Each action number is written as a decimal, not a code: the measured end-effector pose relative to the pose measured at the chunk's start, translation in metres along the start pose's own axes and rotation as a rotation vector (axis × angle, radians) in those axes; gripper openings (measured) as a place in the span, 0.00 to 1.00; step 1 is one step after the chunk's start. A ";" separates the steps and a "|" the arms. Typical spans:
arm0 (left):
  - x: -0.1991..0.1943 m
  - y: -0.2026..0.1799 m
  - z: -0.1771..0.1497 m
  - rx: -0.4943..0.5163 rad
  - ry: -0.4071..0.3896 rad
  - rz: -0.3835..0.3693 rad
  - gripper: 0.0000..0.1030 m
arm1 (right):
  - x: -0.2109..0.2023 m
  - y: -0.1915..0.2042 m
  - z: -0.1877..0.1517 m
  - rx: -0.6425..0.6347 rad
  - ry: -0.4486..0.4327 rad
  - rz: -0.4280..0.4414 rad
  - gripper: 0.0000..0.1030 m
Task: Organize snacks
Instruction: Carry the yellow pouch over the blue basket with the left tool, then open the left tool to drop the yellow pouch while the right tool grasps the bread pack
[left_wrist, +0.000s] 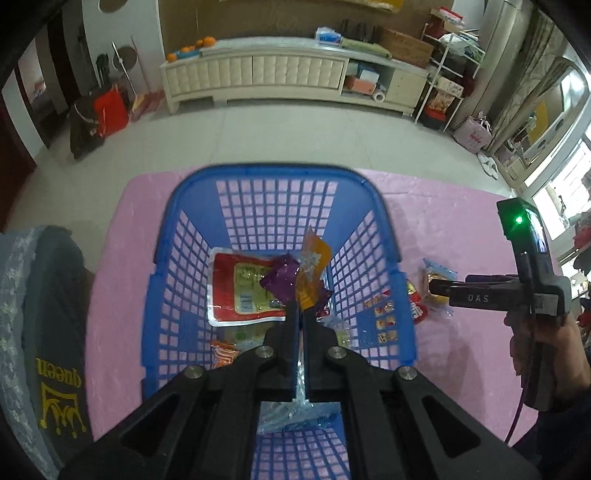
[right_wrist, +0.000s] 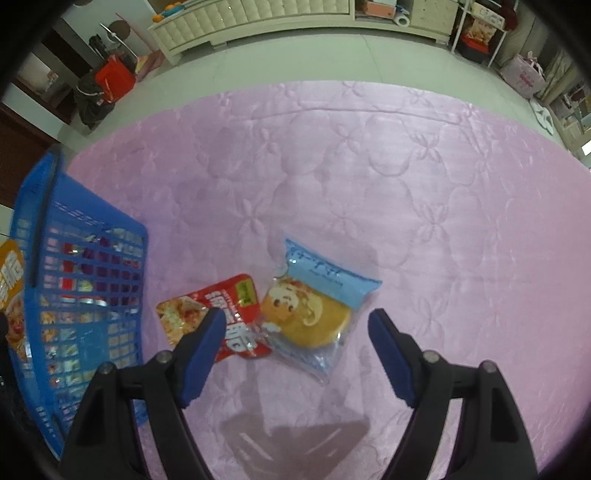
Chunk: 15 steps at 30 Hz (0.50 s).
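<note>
Left hand-held gripper (left_wrist: 301, 314) pinched shut on orange packet (left_wrist: 310, 273) above blue basket (left_wrist: 184, 236). Right hand-held gripper (right_wrist: 297, 323) spread wide, empty, over cake packet (right_wrist: 314, 314) beside red packet (right_wrist: 221, 314).

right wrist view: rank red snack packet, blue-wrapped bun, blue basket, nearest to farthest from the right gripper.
Measured from the open right gripper:
1. Blue-wrapped bun: just ahead, between the fingers' lines.
2. Red snack packet: front left, partly behind the left finger, touching the bun pack.
3. Blue basket: far left, at the mat's edge.
</note>
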<state>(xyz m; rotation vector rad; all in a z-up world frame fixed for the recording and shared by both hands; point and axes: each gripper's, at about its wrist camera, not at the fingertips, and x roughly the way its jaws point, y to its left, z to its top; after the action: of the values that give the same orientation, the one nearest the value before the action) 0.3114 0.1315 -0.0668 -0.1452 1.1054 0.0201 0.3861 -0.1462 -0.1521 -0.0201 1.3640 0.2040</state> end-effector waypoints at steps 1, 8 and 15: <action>0.007 0.001 0.001 -0.007 0.017 0.001 0.01 | 0.003 0.000 0.001 0.008 0.003 -0.009 0.80; 0.037 0.000 0.006 0.016 0.052 -0.030 0.01 | 0.024 -0.002 0.011 0.020 0.025 -0.027 0.80; 0.057 -0.002 0.012 0.026 0.072 -0.050 0.02 | 0.038 0.004 0.019 0.037 0.034 -0.032 0.80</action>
<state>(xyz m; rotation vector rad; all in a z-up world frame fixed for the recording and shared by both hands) 0.3474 0.1275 -0.1121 -0.1509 1.1728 -0.0450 0.4109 -0.1350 -0.1844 -0.0146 1.4002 0.1528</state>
